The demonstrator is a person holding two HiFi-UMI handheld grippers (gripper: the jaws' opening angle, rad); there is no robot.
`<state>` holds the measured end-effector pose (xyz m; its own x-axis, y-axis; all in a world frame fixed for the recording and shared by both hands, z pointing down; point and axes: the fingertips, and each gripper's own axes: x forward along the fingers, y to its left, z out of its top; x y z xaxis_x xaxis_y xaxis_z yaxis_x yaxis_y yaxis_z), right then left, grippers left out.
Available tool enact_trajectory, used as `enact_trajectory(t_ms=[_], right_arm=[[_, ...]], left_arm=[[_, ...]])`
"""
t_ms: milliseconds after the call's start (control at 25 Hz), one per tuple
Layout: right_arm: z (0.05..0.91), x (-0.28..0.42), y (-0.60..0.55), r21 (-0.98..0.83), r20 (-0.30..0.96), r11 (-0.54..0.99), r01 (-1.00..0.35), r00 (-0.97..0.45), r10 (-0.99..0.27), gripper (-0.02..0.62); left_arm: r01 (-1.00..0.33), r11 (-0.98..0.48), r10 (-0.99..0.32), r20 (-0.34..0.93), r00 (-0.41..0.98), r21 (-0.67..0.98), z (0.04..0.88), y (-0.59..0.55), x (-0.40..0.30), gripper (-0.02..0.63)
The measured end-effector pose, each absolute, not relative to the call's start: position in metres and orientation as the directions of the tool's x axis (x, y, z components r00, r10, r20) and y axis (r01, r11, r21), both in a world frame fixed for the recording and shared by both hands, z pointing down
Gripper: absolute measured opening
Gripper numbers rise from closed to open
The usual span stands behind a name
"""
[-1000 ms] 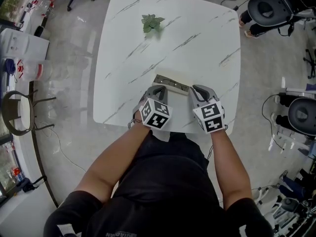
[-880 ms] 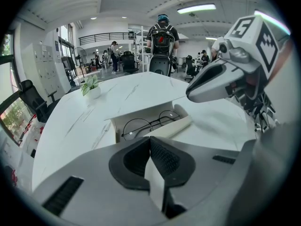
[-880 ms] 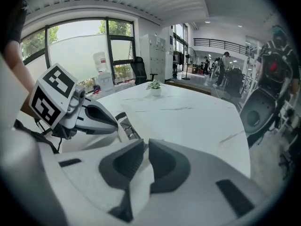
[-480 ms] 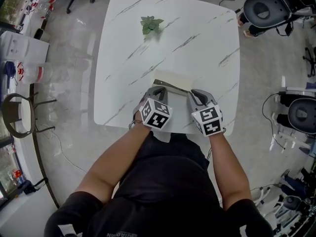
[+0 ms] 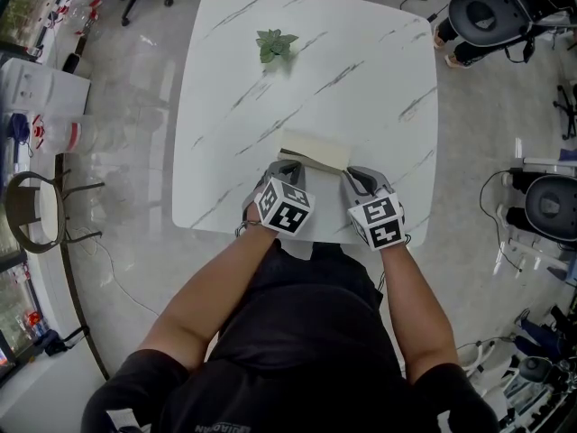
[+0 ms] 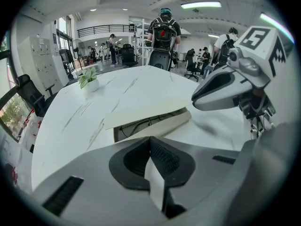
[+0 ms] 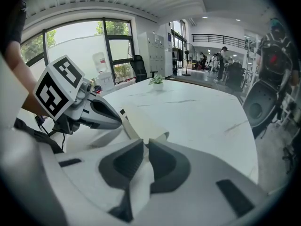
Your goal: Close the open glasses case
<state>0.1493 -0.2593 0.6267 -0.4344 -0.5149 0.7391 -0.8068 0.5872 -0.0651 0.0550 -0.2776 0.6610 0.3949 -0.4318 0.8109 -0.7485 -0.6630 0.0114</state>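
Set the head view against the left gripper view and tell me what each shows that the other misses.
Head view only: the person's forearms, the full outline of the table, the floor around it and an office chair.

Left gripper view only: the narrow gap between the glasses case and its lid, with something dark inside. It also shows the left tongs with jaws pressed together, and people standing far behind.

Both: the glasses case, the plant and the right tongs beside the case.
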Motion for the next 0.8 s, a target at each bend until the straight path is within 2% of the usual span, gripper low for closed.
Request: enact_trajectory(t_ms=[800], right_arm=[[0.643,0.147,-0.251,-0.089,0.756,0.562,-0.822,-0.423,-0.499,0.031]], left_arm=[[-0.773,-0.634,-0.430,0.816,0.387,0.032,0.658,-0.271,0.042,0.005]])
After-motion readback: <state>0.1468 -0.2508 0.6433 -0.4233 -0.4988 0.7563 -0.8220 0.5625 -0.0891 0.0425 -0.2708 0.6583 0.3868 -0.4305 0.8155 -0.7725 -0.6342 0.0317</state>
